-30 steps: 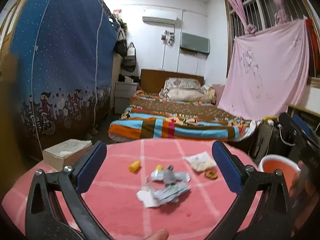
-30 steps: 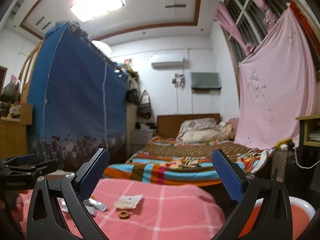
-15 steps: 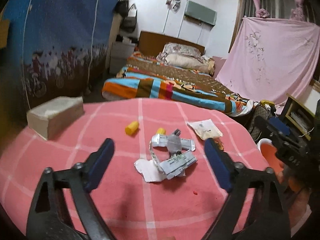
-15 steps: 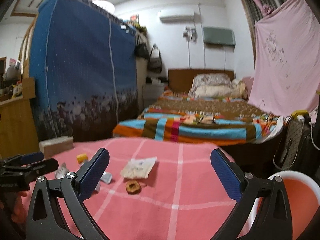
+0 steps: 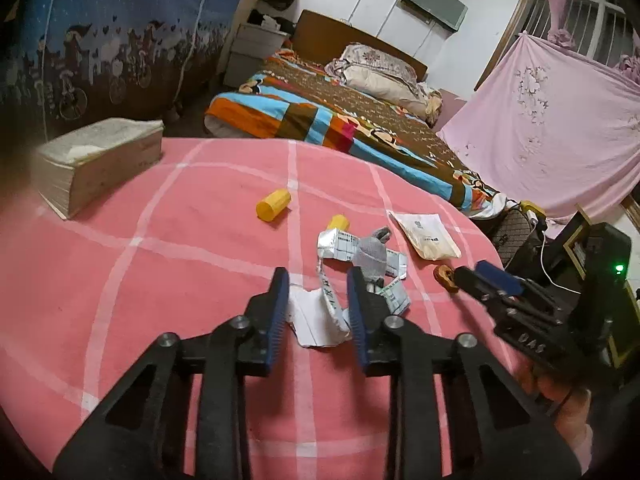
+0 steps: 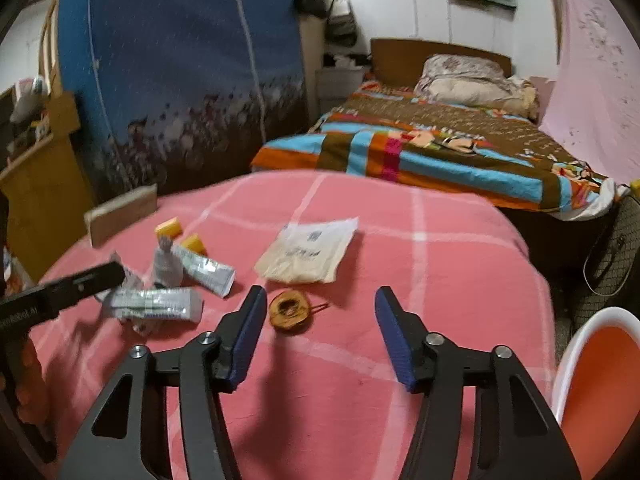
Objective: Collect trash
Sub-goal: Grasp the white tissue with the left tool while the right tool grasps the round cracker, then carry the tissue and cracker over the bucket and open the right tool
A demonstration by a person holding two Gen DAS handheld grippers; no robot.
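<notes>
now your left gripper [image 5: 318, 300] jaws just narrowed round white paper scrap [image 5: 316, 316], not visibly pinching; right gripper [image 6: 320, 328] half-spread, closing, empty, by brown ring [image 6: 289, 311].

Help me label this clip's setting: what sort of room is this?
Most likely a home bedroom: a made bed with a pillow, a fabric wardrobe, and a table under a pink checked cloth strewn with litter.
</notes>
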